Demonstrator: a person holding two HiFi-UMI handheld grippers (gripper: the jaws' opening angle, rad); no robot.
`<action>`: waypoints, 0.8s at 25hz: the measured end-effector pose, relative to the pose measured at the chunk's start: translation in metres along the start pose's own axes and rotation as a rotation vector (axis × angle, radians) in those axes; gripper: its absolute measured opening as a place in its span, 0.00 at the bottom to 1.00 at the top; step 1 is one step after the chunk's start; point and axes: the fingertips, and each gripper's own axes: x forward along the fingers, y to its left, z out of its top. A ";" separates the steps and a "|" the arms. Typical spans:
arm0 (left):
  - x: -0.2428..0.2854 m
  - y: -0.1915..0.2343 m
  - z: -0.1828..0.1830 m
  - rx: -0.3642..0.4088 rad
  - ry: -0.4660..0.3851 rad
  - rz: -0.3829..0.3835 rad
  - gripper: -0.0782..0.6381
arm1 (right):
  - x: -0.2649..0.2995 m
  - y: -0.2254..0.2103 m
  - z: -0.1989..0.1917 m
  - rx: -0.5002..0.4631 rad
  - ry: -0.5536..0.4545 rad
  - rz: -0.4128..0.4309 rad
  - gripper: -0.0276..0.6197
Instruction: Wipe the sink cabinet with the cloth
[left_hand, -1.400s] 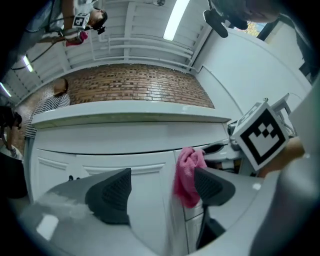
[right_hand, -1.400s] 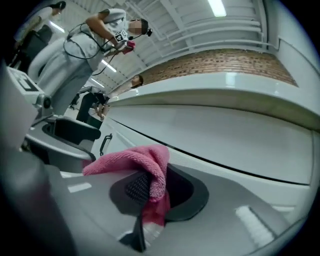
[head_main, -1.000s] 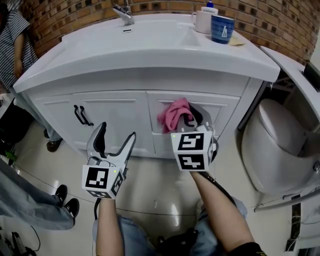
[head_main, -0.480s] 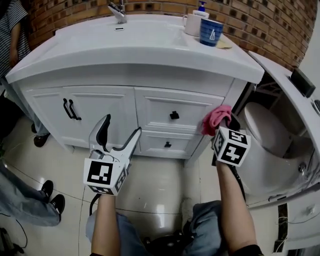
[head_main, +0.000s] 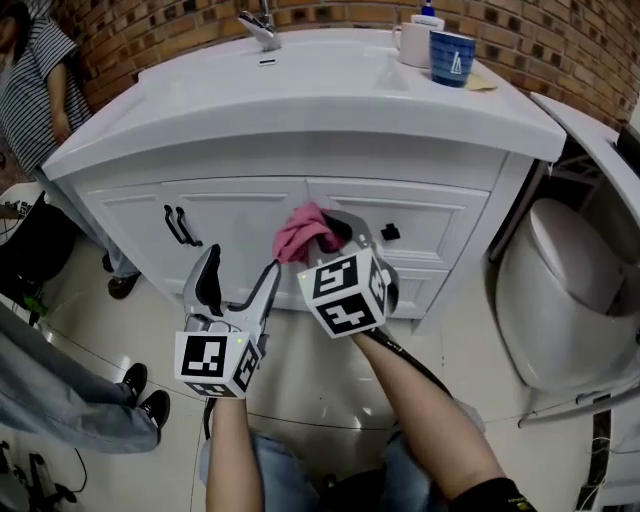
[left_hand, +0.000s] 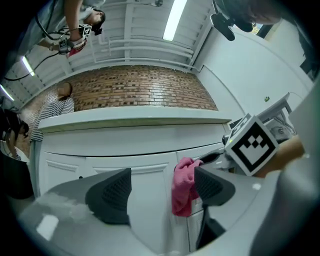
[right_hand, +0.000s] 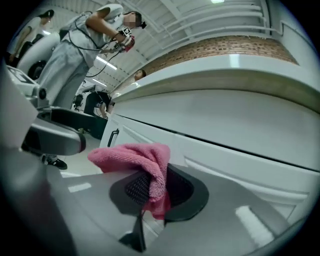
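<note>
The white sink cabinet (head_main: 250, 215) fills the middle of the head view, with doors at left and drawers at right. My right gripper (head_main: 335, 235) is shut on a pink cloth (head_main: 300, 232) and holds it against the cabinet front, near the seam between door and drawer. The same cloth (right_hand: 150, 165) bunches between the dark pads in the right gripper view. My left gripper (head_main: 238, 275) hangs lower left, open and holding nothing, short of the cabinet door. In the left gripper view, the cloth (left_hand: 184, 190) hangs beside the right-hand pad (left_hand: 210, 187).
Two black door handles (head_main: 178, 225) sit on the left door and a black knob (head_main: 390, 232) on the upper drawer. A tap (head_main: 262, 28), white mug (head_main: 412, 42) and blue cup (head_main: 451, 57) stand on the sink top. A toilet (head_main: 565, 295) is at right; a person (head_main: 35, 95) stands at left.
My right gripper has swept the cloth leftwards, from the cabinet's right edge to the middle of its front. The left gripper has stayed almost still.
</note>
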 end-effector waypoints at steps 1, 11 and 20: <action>-0.002 0.004 0.000 0.002 0.001 0.005 0.66 | 0.005 0.004 -0.001 0.000 0.010 -0.006 0.13; 0.014 -0.004 -0.002 -0.002 -0.004 -0.051 0.66 | -0.058 -0.093 -0.054 -0.077 0.146 -0.211 0.13; 0.031 -0.035 0.005 -0.036 -0.038 -0.092 0.66 | -0.159 -0.220 -0.117 0.092 0.257 -0.529 0.13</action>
